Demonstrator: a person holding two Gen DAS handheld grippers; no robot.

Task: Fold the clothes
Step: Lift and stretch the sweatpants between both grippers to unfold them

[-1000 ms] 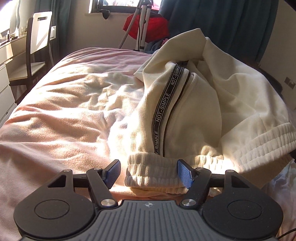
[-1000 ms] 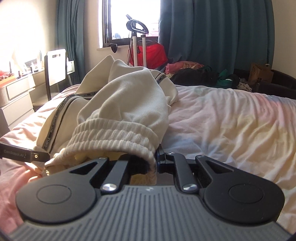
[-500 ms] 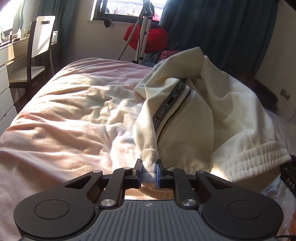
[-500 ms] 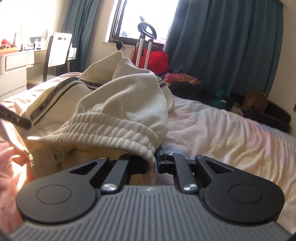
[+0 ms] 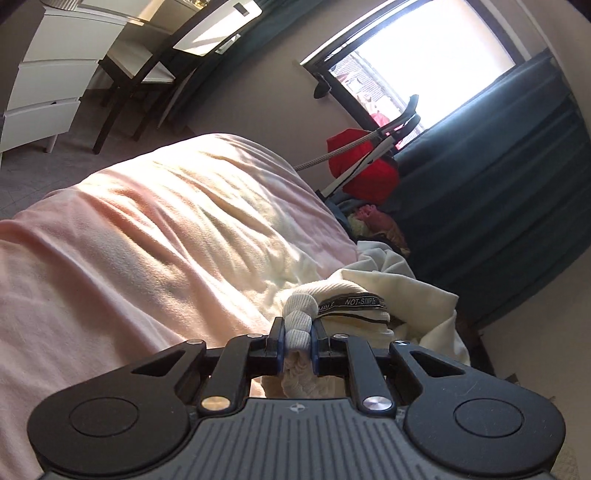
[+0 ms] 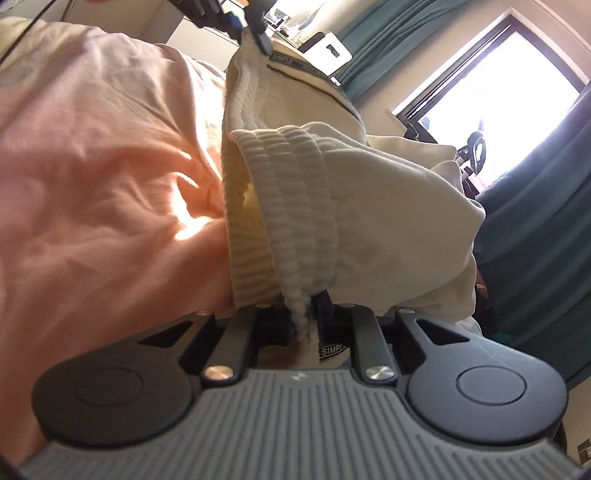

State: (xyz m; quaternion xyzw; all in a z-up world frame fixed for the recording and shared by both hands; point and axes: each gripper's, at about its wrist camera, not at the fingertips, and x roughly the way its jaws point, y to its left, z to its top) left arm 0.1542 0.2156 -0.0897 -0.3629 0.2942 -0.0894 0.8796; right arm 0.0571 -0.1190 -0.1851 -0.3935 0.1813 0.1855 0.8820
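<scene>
Cream sweatpants (image 6: pixel 388 206) with a black "NOT-SIMPLE" side stripe hang between my two grippers above the pink bed (image 5: pixel 147 240). My left gripper (image 5: pixel 297 338) is shut on the ribbed waistband (image 5: pixel 299 317) at the stripe; the rest of the pants (image 5: pixel 413 291) trail off to the right. My right gripper (image 6: pixel 306 314) is shut on the other end of the ribbed waistband (image 6: pixel 295 206). The left gripper also shows at the top of the right wrist view (image 6: pixel 255 22), gripping the waistband. Both views are strongly tilted.
The bed's pink blanket (image 6: pixel 92 166) lies under the pants. A white chair (image 5: pixel 177 48) and white drawers (image 5: pixel 48 74) stand left of the bed. A red bag (image 5: pixel 365 166), a clothes pile and teal curtains (image 5: pixel 517 184) are by the window.
The left gripper, open a second ago, closed on the waistband. Both grippers then lifted and rolled, and the pants now hang stretched between them off the bed.
</scene>
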